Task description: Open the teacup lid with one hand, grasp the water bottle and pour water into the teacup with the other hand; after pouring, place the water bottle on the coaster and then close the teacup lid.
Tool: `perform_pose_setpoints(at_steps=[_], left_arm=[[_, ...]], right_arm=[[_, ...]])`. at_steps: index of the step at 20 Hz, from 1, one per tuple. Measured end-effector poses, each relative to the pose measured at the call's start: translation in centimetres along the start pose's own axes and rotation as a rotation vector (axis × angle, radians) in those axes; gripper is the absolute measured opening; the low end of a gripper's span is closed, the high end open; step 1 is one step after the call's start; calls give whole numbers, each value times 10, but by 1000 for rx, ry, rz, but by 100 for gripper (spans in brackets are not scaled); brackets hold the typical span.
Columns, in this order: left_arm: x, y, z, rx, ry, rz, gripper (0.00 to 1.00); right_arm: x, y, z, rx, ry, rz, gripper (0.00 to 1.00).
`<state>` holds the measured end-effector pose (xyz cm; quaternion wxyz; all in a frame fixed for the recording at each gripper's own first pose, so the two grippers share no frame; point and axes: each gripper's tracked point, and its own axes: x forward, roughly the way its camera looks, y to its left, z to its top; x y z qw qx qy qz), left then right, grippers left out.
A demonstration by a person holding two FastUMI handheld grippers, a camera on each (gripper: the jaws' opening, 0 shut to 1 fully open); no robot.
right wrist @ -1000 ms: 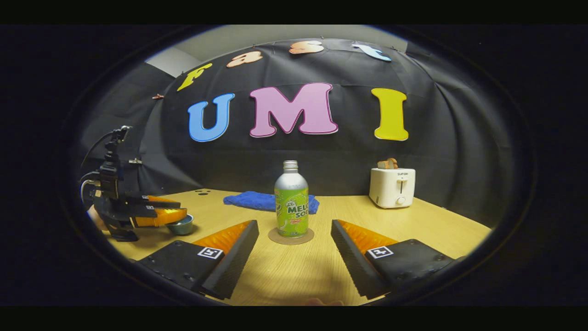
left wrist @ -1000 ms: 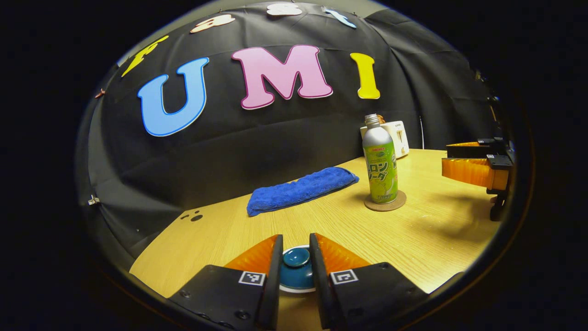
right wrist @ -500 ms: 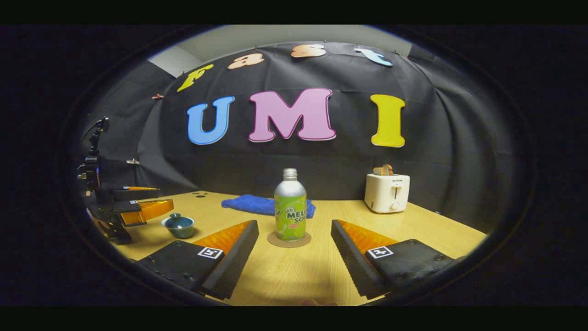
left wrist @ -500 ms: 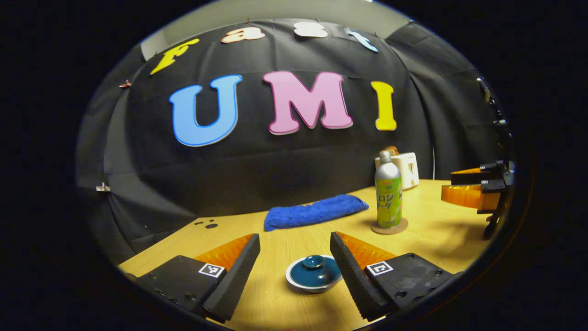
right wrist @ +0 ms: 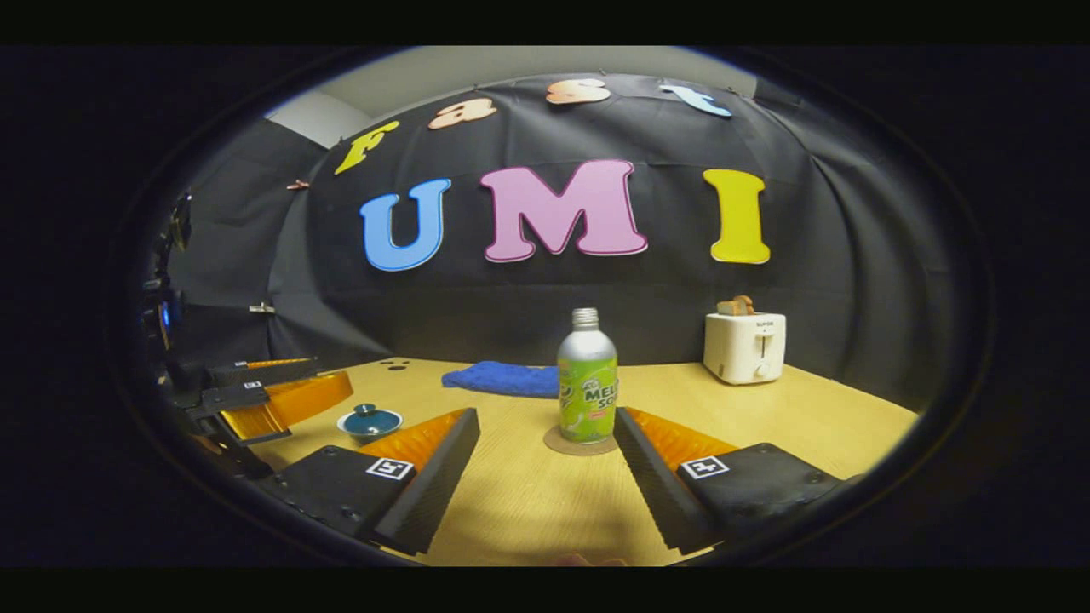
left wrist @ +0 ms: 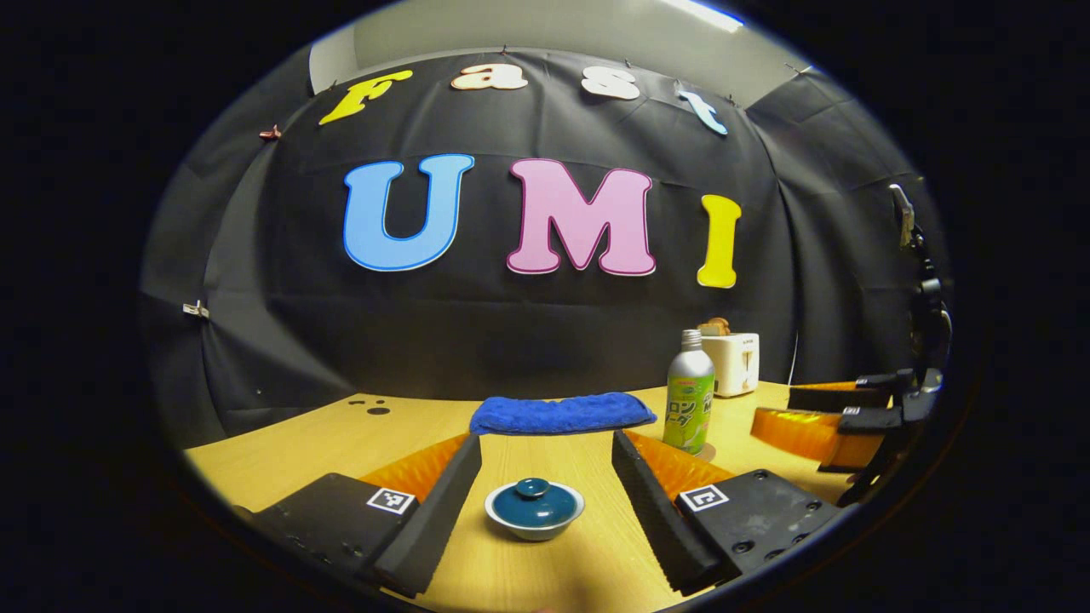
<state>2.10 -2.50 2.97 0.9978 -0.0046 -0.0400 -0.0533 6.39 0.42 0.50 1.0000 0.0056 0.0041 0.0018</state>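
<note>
With your left gripper spread wide, the lidded teacup sits untouched between its fingers on the tabletop. The right gripper view shows the coaster under the water bottle; the left gripper view hides most of it. Your right gripper is open, bottle just beyond it. Bare wood lies between teacup and bottle.

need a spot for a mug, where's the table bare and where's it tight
Bare wood lies between the bottle and the toaster, and on to the table edge right of the toaster. Another bare strip runs between the teacup and the towel. It is tight beside the bottle, where the right gripper sits close, and around the teacup, flanked by the left gripper.
</note>
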Motion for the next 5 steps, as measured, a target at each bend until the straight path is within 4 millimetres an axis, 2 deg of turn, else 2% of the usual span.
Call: perform_pose_setpoints(at_steps=[2, 3, 5], left_arm=[[1, 5, -8, -15, 28, 10, 97], [1, 8, -12, -30, 39, 18, 97], [2, 11, -21, -60, 68, 23, 97]], right_arm=[[4, 0, -12, -16, 30, -6, 98], [4, -2, -11, -10, 31, -8, 96], [6, -4, -10, 3, 22, -11, 98]])
